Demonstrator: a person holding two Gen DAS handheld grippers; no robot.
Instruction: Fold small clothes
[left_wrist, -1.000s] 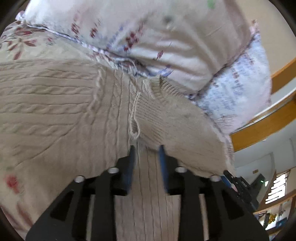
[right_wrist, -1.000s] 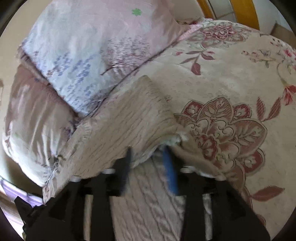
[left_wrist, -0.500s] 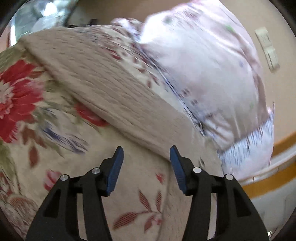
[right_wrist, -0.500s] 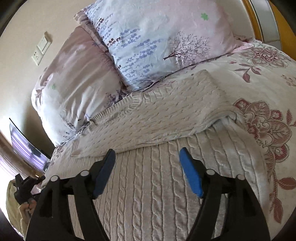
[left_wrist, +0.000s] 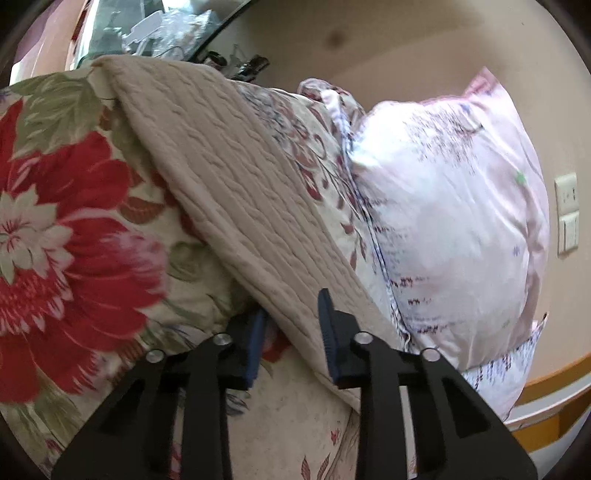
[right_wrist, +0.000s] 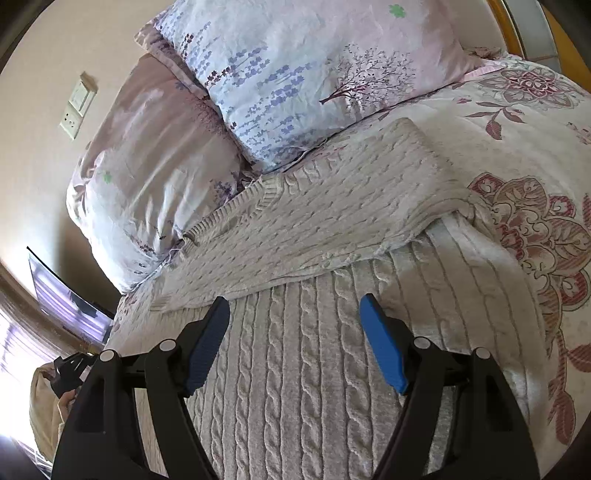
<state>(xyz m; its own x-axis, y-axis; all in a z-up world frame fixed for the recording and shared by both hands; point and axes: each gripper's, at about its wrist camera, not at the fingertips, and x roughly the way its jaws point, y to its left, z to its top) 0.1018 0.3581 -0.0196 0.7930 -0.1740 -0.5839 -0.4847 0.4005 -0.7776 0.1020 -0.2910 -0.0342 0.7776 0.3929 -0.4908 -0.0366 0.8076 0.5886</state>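
I see the sweater (right_wrist: 332, 332), a cream cable knit, lying flat on the floral bedspread (right_wrist: 535, 122), its far part folded over toward the pillows (right_wrist: 314, 66) at the head of the bed. The fold's upper layer runs across the sweater from the bed's left side to a corner near the red flower print on the right.

My right gripper (right_wrist: 295, 332) hangs over the unfolded lower part of the sweater with its blue pads (right_wrist: 384, 343) spread wide, holding nothing.

My left gripper (left_wrist: 291, 332) is at the sweater's edge (left_wrist: 236, 206) on the bed's left side. Its jaws are parted, and the knit edge passes between them; one pad (left_wrist: 255, 343) sits under the fabric. I cannot tell whether the pads press the fabric.

A wall switch (right_wrist: 77, 107) shows beyond the pillows.
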